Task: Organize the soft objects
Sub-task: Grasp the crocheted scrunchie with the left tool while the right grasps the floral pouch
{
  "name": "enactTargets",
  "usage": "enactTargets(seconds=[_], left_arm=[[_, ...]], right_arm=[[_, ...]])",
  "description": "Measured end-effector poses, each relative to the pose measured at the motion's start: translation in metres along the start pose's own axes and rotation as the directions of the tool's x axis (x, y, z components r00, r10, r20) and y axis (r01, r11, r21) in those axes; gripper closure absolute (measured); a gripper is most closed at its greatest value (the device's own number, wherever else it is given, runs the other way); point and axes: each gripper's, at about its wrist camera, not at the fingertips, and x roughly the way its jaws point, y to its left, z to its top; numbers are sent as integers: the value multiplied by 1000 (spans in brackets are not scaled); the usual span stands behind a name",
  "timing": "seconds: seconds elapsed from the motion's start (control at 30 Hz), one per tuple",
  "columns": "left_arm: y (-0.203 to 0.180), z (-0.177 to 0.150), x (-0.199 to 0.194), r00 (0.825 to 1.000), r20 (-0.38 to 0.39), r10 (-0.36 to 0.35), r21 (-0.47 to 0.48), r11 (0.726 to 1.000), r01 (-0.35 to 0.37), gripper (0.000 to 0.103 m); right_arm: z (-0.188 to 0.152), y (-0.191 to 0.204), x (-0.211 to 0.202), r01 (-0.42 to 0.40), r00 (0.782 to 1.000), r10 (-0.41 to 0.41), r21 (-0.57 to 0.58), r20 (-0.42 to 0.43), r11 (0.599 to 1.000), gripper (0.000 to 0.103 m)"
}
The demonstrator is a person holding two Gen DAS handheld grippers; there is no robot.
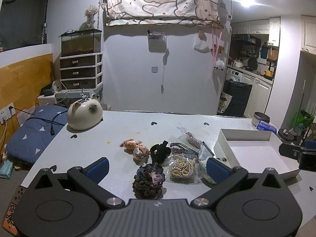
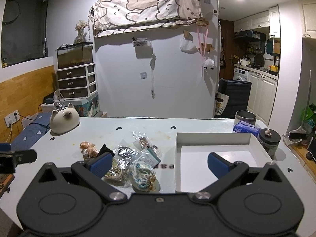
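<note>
Scrunchies (image 1: pixel 148 179) partly hidden, perhaps bagged.

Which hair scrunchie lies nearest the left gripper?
The dark crocheted scrunchie, lying between the open left gripper fingers; the peach and black ones lie farther back.

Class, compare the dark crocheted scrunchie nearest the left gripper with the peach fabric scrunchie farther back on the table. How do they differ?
The dark scrunchie is ruffled crochet in navy and purple; the peach scrunchie is smooth, pale fabric twisted into knots. The dark one looks bulkier and lies between the left gripper's open fingers; the peach one lies beyond them. Both rest loose on the table, unbagged.
</note>
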Motion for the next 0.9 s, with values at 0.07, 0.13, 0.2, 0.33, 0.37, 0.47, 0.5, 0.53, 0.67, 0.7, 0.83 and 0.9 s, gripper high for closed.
enactTargets(seconds=[0.07,0.13,0.2,0.33,0.37,0.47,0.5,0.53,0.67,0.7,0.83,0.9], left_arm=[[3,1,7,1000,-13,-3,2,1000,3,0],[8,2,16,1000,-29,-1,4,1000,1,0],[11,2,26,999,-45,0,8,1000,0,0],[16,0,49,997,-74,-6,4,1000,7,0],[18,0,56,996,-84,-7,4,1000,8,0],[21,-2,75,994,-111,-1,-1,1000,1,0],[21,-2,83,993,-119,2,-1,1000,-2,0],[22,-4,90,992,-126,2,1,1000,-2,0],[25,-9,114,988,-157,12,8,1000,-10,0],[27,-11,120,987,-161,13,8,1000,-12,0],[29,-18,145,976,-218,8,3,1000,-7,0],[32,-22,157,966,-260,0,-18,1000,-4,0]], right_arm=[[1,0,9,9,1000,-9,-6,0,1000,0],[2,1,20,8,1000,-8,-23,0,1000,0],[4,2,35,6,1000,-6,-50,-4,999,0],[6,5,65,-4,1000,1,-108,-22,994,0],[5,5,73,-7,1000,4,-122,-27,992,0],[-1,8,99,-18,999,10,-183,-43,983,0],[-4,8,108,-23,999,13,-210,-53,977,0],[-7,10,116,-30,998,15,-235,-67,972,0],[-19,13,145,-94,990,61,-263,-131,960,0],[-22,13,152,-111,986,73,-263,-150,958,0],[-32,21,174,-136,977,77,-302,-200,944,0],[-37,27,183,-142,973,66,-345,-223,928,0]])
